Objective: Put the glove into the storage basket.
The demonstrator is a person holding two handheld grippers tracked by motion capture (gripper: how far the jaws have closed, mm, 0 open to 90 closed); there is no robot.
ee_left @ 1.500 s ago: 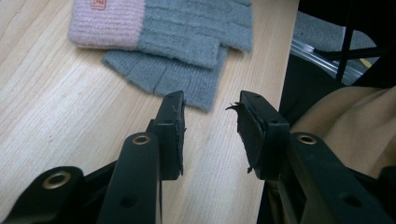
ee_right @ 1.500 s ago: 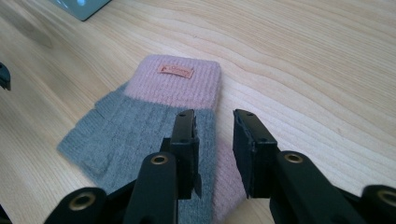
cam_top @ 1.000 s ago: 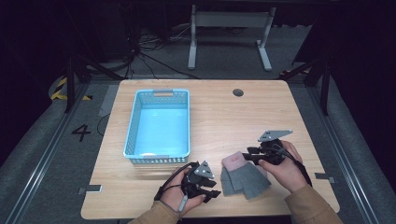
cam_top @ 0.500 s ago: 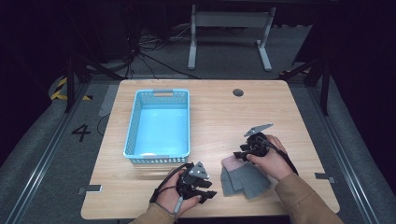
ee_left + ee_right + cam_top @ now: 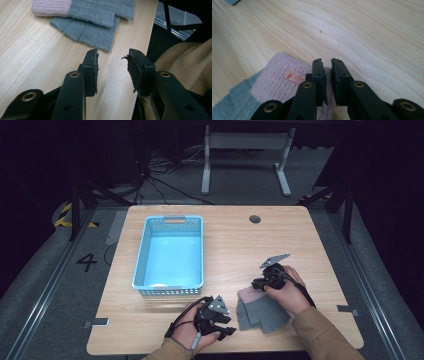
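A pair of grey knitted gloves (image 5: 264, 314) lies stacked near the table's front right; the top one has a pink cuff (image 5: 247, 294). My right gripper (image 5: 257, 283) is down at that cuff. In the right gripper view its jaws (image 5: 326, 63) are nearly together over the edge of the pink cuff (image 5: 277, 82), beside a small sewn label (image 5: 295, 76). My left gripper (image 5: 227, 327) rests low at the front edge, just left of the gloves. Its jaws (image 5: 112, 60) stand open and hold nothing, and the grey gloves (image 5: 100, 15) lie a short way ahead of them.
A light blue plastic basket (image 5: 141, 255) stands left of centre, with nothing inside. A round cable hole (image 5: 255, 219) sits near the table's far edge. Bare wood (image 5: 250, 245) stretches between the basket and the right edge. A tan sleeve (image 5: 180, 60) lies close to the left gripper.
My right gripper has moved left and down from beside the gloves onto the pink cuff, and its jaws have come together. The left gripper has barely shifted.
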